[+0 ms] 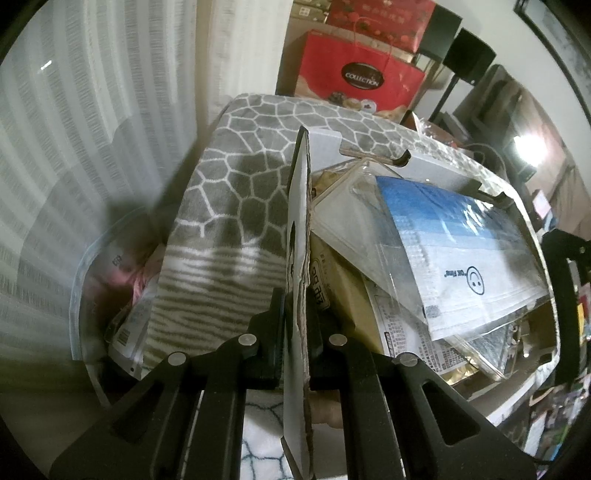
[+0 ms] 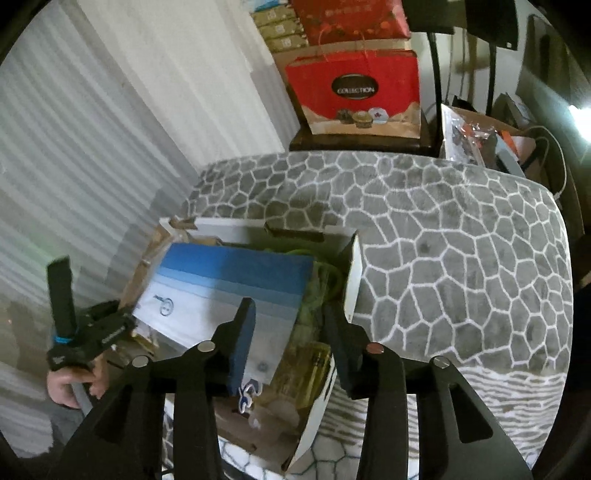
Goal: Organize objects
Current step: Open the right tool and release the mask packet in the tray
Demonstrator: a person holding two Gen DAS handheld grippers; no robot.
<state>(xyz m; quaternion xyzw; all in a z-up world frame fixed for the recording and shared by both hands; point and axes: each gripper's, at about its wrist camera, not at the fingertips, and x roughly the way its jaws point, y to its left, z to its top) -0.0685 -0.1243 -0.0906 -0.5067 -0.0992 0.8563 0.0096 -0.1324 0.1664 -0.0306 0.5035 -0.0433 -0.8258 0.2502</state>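
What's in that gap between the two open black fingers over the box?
In the right wrist view, the right gripper is open over the cardboard box; greenish and yellow packets show between them.

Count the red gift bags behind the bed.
1 that shows clearly: the red gift bag marked COLLECTION, on the dark stand behind the grey blanket. A red box sits behind it; more may be hidden.

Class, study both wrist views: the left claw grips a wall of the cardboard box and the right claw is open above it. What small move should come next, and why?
Probably lower the right claw onto the blue-and-white pack lying topmost in the cardboard box. That claw is open and empty, poised just above the pack, while the left claw is shut on the box wall, steadying it.
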